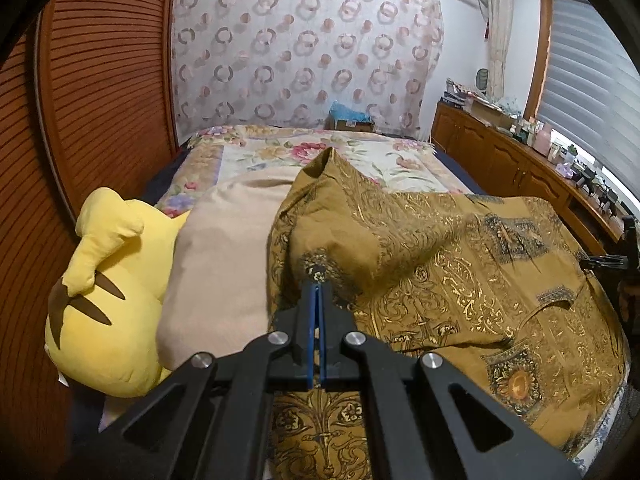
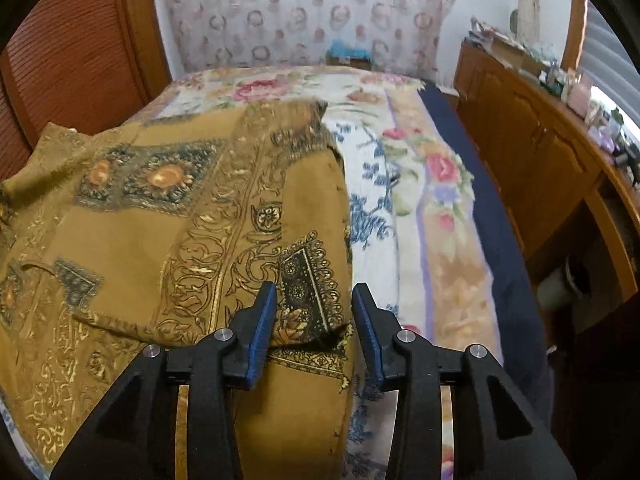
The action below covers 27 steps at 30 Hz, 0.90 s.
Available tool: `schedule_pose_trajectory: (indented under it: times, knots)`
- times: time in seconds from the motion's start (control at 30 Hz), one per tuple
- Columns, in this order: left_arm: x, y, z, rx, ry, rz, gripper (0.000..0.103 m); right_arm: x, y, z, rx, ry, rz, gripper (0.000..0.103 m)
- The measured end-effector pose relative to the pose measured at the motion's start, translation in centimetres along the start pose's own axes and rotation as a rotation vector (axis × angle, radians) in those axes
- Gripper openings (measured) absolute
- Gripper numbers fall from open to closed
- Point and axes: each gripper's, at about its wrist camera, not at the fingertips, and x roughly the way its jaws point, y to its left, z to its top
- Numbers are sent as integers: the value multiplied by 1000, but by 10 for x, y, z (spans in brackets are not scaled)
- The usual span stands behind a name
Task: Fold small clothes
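A mustard-gold patterned garment point(image 1: 460, 264) lies spread on the bed, with dark medallions and gold scrollwork. My left gripper point(image 1: 318, 280) is shut on a fold of it and holds that part lifted into a peak. In the right wrist view the same garment point(image 2: 168, 208) covers the left half of the bed. My right gripper point(image 2: 316, 292) is open, its blue pads either side of the garment's right edge, just above the cloth and holding nothing.
A floral bedspread point(image 2: 420, 184) covers the bed. A yellow plush toy point(image 1: 112, 296) and a beige pillow point(image 1: 224, 256) lie at the left. A wooden louvred door point(image 1: 100, 100) stands on the left, a wooden cabinet point(image 2: 532, 152) with clutter on the right.
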Motion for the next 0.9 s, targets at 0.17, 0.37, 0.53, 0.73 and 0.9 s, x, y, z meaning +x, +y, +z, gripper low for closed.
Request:
schedule_pose_trajectory:
  times: [0.17, 0.37, 0.53, 0.73, 0.9]
  knots:
    - [-3, -8, 0, 20, -11, 2, 0, -17, 10, 4, -55, -69, -14, 4]
    - [-22, -11, 15, 9, -76, -15, 0, -54, 15, 21, -45, -184, -13, 0]
    - [-46, -16, 21, 7, -128, -33, 0, -87, 21, 23, -39, -241, 37, 0]
    - [-84, -16, 7, 3, -173, -40, 0, -133, 33, -2, -70, -271, 45, 0]
    - [-112, -3, -26, -36, -159, -57, 0, -170, 28, -45, -70, -243, 51, 0]
